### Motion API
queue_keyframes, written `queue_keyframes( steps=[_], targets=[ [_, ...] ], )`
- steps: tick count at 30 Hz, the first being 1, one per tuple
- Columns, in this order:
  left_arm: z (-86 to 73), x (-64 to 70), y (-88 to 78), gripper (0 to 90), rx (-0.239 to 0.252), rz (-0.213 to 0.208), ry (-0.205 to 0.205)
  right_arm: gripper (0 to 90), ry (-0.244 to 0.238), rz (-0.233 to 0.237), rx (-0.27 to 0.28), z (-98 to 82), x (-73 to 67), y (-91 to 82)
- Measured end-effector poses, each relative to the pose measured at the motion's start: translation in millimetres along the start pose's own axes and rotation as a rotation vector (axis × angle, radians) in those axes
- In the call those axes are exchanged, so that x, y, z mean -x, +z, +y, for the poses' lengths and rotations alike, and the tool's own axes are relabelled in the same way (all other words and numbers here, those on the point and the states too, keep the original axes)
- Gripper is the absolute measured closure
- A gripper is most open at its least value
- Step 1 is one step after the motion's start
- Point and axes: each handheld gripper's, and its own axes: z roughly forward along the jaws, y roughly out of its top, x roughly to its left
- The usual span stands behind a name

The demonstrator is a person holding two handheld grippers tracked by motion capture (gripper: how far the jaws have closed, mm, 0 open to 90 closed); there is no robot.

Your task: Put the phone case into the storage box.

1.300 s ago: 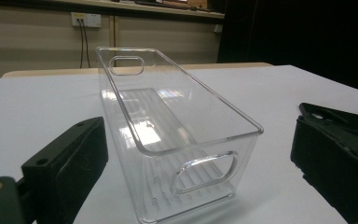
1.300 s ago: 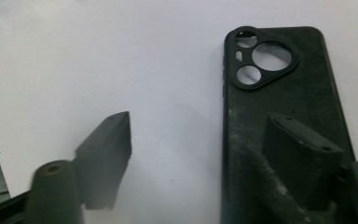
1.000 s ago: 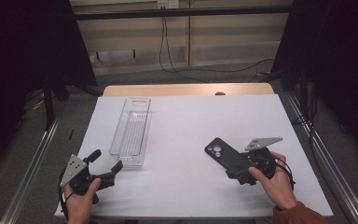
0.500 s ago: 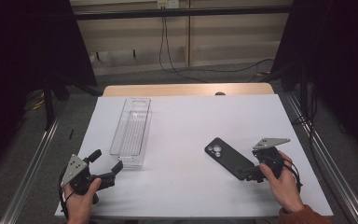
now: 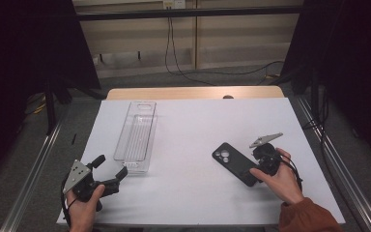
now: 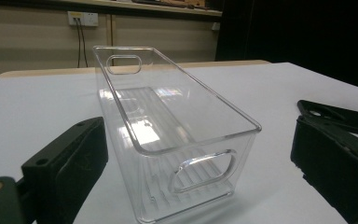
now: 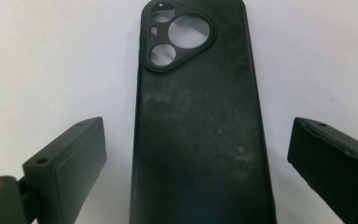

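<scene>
A black phone case [image 5: 235,163] lies flat on the white table [image 5: 193,125], right of centre, with its camera cutout at the far end. My right gripper [image 5: 257,167] is at the case's near right end and open. In the right gripper view its jaws stand either side of the case [image 7: 200,121], with a strip of white table showing on each side. A clear, empty plastic bin [image 5: 136,135] stands left of centre. My left gripper [image 5: 110,166] is open just short of the bin's near end [image 6: 177,126], and its jaws are wider apart than the bin.
A wooden strip [image 5: 193,93] runs along the table's far edge. Metal rails [image 5: 34,164] flank the table on both sides, with dark curtains beyond. The person's hands hold both grippers near the front edge.
My right gripper has drawn back to the right along the phone case, from over its middle to its near end. The left gripper and the bin have not moved.
</scene>
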Motion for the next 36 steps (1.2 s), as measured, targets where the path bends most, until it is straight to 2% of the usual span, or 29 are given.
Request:
queue_keyframes(
  steps=[4, 6, 12, 13, 17, 20, 26, 31, 36],
  targets=[
    [-0.2, -0.5, -0.1, 4.0, -0.001, 0.002, -0.002, 4.1, -0.013, -0.016, -0.039, 10.8, 3.6, 6.7],
    [-0.2, -0.5, -0.1, 4.0, -0.001, 0.001, 0.000, 4.3, -0.007, -0.002, -0.058, 14.8, 6.0, 10.7],
    [-0.3, -0.5, 0.0, 4.0, -0.001, 0.001, -0.002, 4.9, -0.032, 0.033, -0.120, 27.1, 6.6, 21.7],
    [-0.2, -0.5, 0.0, 4.0, 0.001, 0.002, -0.003, 5.5, -0.049, 0.036, -0.136, 29.2, 6.4, 23.9],
    [-0.3, -0.5, 0.0, 4.0, -0.001, 0.001, -0.001, 5.2, -0.057, 0.023, -0.155, 34.7, 5.8, 28.9],
    [-0.4, -0.9, 0.0, 4.0, 0.000, 0.001, -0.003, 6.4, -0.068, 0.041, -0.173, 36.6, 3.9, 33.2],
    [-0.5, -1.0, -0.2, 4.0, -0.003, 0.005, 0.000, 7.7, -0.101, 0.029, -0.208, 36.4, 2.1, 41.3],
    [-0.5, -0.9, 0.0, 4.0, -0.002, 0.005, -0.005, 5.7, -0.093, 0.044, -0.210, 35.9, 3.2, 42.7],
    [-0.4, -0.9, -0.3, 4.0, 0.000, 0.004, -0.005, 5.6, -0.121, 0.012, -0.237, 37.2, -1.2, 45.2]
  ],
)
